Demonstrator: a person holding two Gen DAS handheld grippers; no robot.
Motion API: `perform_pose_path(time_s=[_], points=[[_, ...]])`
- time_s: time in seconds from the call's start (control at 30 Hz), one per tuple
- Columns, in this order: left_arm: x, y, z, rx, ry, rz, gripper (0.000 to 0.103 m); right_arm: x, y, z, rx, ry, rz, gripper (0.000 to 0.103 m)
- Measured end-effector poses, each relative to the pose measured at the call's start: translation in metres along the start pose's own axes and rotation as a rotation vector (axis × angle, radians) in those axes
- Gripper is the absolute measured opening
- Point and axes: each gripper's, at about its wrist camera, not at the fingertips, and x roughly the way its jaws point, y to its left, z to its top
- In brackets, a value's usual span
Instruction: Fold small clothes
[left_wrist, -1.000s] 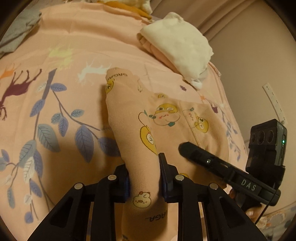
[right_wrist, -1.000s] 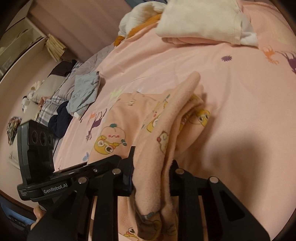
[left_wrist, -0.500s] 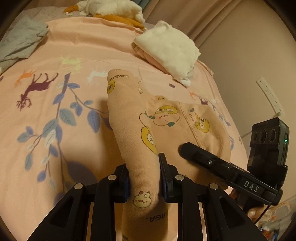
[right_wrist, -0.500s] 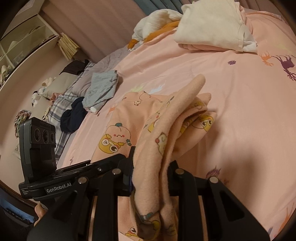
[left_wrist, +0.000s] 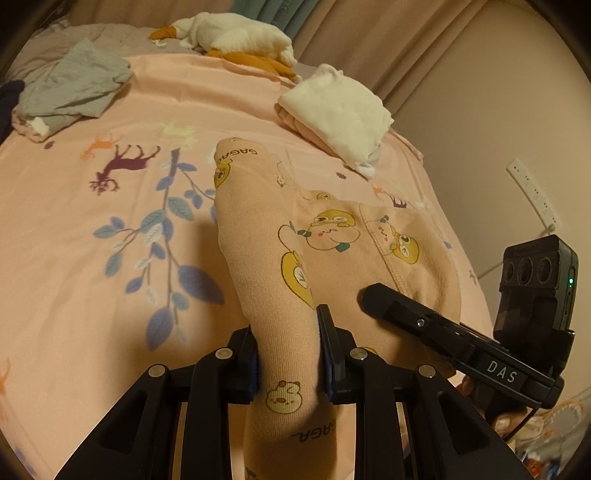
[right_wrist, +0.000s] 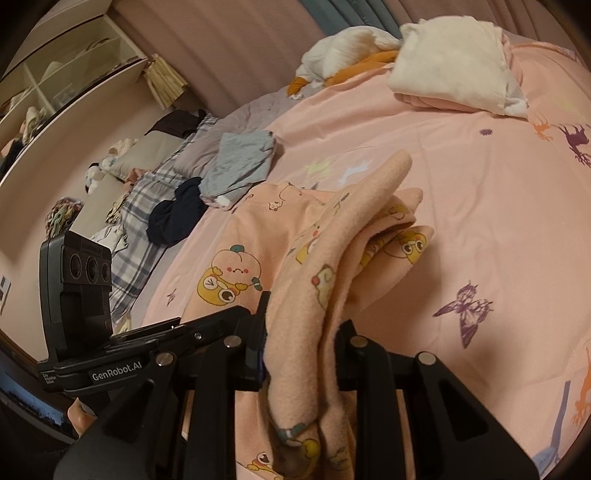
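**Pink pants lifted, fold not done**

The pants are pinched at the near edge of the bed. One bunch of cloth is squeezed tight by the left gripper, another by the right gripper. The far part is laid on the sheet. The cloth is soft and fuzzy, with little yellow cartoon faces. One folded pile (white on top) is already set by the far right edge. Loose clothes are left at the far left corner, so more folding is likely needed.
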Motion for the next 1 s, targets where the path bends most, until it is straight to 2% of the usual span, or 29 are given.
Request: perform_pose_path(time_s=[0.47,1.0], points=[[-0.055,0.008,-0.018,-0.018,-0.087,0.031,0.024,-0.013,0.051,-0.010,-0.096,-0.012,0.036,0.024],[-0.090,0.020,-0.022,-0.022,-0.164,0.062,0.024,-0.012,0.087,-0.005,-0.194,-0.021,0.051,0.024]])
